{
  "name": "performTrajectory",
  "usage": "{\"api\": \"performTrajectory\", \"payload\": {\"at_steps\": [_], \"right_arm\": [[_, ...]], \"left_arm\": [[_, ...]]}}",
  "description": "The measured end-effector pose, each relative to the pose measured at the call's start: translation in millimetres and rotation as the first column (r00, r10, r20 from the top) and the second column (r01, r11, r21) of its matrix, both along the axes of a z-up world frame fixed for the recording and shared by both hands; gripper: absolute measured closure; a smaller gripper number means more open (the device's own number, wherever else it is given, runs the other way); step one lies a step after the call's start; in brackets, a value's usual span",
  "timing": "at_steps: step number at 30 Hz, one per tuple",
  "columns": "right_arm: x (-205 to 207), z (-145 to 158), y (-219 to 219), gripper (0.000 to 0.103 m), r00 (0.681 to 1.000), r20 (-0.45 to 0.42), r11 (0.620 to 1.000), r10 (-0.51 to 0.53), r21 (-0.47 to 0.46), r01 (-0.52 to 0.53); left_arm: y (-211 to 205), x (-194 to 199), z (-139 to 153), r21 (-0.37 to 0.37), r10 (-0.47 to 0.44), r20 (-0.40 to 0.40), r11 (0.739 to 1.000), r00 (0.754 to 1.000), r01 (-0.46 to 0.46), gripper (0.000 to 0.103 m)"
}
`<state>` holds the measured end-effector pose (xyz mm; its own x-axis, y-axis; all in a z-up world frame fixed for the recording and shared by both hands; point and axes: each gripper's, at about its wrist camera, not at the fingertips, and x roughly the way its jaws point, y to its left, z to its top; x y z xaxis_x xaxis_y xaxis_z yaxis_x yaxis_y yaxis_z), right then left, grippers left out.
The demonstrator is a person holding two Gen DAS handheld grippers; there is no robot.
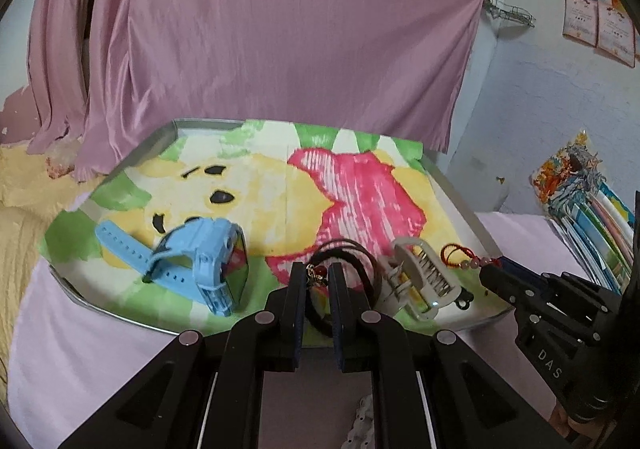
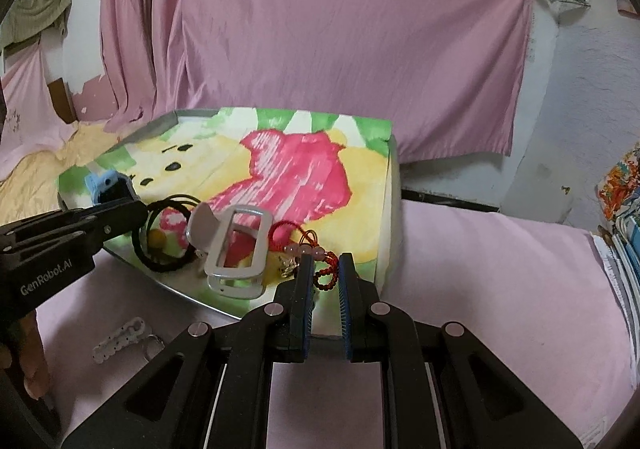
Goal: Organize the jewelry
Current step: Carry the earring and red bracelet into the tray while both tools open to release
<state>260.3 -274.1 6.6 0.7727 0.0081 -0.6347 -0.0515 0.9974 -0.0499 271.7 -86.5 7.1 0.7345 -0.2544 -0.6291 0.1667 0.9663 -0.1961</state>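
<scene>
On the tray: a shallow metal tray lined with a painted paper sheet in yellow, pink and green carries all the jewelry; it rests on a pale pink bed cover.
My left gripper: my jaws stand a narrow gap apart around the near loop of a black cord necklace with a small red bead and gilt charm; I cannot tell whether the pads are touching it.
My right gripper: my jaws are slightly parted at the tray's near edge, with a red knotted string bracelet carrying pink beads lying between their tips; whether I pinch it I cannot tell.
Light blue plastic wristwatch: lying on its side at the left of the tray, strap stretched out to the left, well apart from both my grippers.
White rectangular hair claw clip: lies between the necklace and the bracelet, close to both.
White perforated strap piece: off the tray, on the bed cover near its front edge.
Behind the tray: a pink satin curtain hangs down the wall.
Far right: a stack of colourful books leans by the whitewashed wall.
</scene>
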Motion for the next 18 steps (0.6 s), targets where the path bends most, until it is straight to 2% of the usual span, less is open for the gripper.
{"api": "performTrajectory", "payload": {"at_steps": [7, 14, 15, 18], "right_arm": [[7.6, -7.0, 5.4, 0.092, 0.998, -0.056, 1.0, 0.03, -0.002, -0.03], [10.4, -9.3, 3.7, 0.091, 0.997, -0.071, 0.999, 0.034, 0.017, -0.033], [9.9, -9.1, 3.7, 0.091, 0.997, -0.07, 0.999, 0.034, 0.019, -0.032], [9.3, -8.9, 2.8, 0.087, 0.998, -0.06, 0.999, 0.034, 0.028, -0.032]], "left_arm": [[0.6, 0.7, -1.4, -0.009, -0.006, -0.01, 1.0, 1.0, 0.006, 0.092], [0.0, 2.6, -2.5, -0.006, -0.003, -0.015, 1.0, 1.0, 0.003, 0.091], [0.2, 2.9, -3.0, -0.004, 0.001, -0.019, 1.0, 1.0, -0.001, 0.09], [2.9, 2.8, -4.4, -0.021, 0.01, -0.032, 1.0, 0.999, -0.011, 0.062]]}}
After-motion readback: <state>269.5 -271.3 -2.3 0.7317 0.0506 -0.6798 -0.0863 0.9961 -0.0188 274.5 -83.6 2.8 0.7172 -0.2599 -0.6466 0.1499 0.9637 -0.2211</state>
